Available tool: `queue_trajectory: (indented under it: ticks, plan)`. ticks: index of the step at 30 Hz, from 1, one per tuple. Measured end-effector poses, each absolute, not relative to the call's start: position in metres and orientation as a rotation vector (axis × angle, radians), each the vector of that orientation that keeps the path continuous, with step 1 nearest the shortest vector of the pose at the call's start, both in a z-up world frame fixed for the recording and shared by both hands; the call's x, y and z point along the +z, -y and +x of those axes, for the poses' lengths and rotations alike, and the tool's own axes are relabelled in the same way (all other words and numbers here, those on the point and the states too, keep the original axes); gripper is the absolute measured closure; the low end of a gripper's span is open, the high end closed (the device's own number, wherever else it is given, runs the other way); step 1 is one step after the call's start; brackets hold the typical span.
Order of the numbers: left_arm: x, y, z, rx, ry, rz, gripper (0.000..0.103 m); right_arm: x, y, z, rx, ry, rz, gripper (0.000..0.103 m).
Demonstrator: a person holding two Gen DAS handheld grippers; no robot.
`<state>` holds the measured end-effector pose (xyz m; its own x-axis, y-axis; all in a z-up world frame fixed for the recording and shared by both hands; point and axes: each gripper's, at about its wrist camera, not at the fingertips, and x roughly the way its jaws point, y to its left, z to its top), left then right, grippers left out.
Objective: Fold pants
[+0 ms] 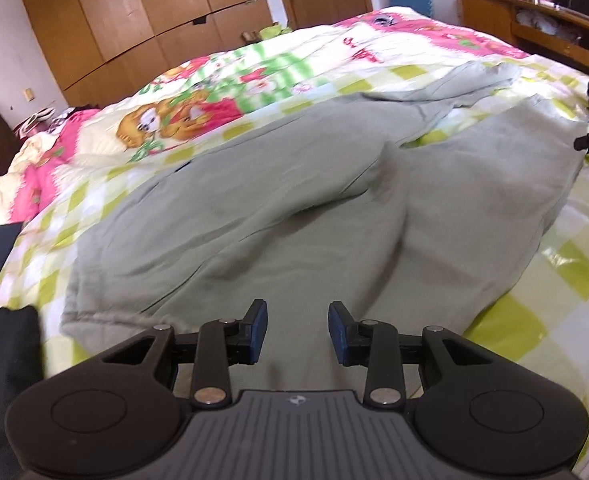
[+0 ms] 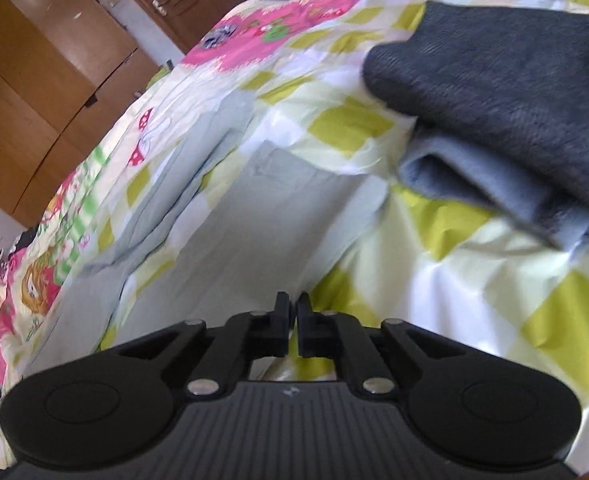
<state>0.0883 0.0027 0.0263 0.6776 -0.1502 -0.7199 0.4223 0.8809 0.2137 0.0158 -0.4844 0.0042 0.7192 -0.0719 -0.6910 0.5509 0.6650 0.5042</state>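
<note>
Pale grey-green cotton pants [image 1: 278, 200] spread flat on the checked yellow-green and pink cartoon bedspread [image 1: 550, 272], waistband at its near edge

The left gripper [image 1: 297, 330] hovers over the waistband, jaws spread, nothing between them; the right gripper [image 2: 293, 330] is pressed together and empty above one leg's cuff end. A folded dark grey knit garment [image 2: 514, 92] lies beside that leg, towards the bedspread's far corner. Wooden wardrobe [image 1: 142, 20] behind
</note>
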Motion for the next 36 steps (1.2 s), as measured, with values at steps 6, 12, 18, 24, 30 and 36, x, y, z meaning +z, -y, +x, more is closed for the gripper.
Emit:
queue_trajectory:
  ticks: [6,12,18,24,30,36]
  plan:
    - [0.020,0.003,0.086,-0.359,-0.747,0.398,0.053,0.016,0.498,-0.012,-0.505,-0.684,0.645,0.095]
    - [0.024,-0.022,0.097,-0.343,-0.716,0.382,0.047,0.044,0.458,-0.007,-0.478,-0.729,0.400,0.092]
    - [0.035,-0.073,0.149,-0.256,-0.660,0.410,0.033,0.062,0.357,0.093,-0.086,-0.753,0.104,0.066]
    - [0.026,-0.127,0.235,-0.196,-0.687,0.496,0.020,0.042,0.264,0.246,0.249,-0.820,-0.142,0.056]
    - [0.015,-0.163,0.314,-0.223,-0.773,0.446,0.020,0.020,0.213,0.334,0.406,-0.872,-0.331,0.044]
    - [0.008,-0.169,0.356,-0.294,-0.863,0.419,0.020,0.012,0.218,0.365,0.420,-0.941,-0.401,0.037]
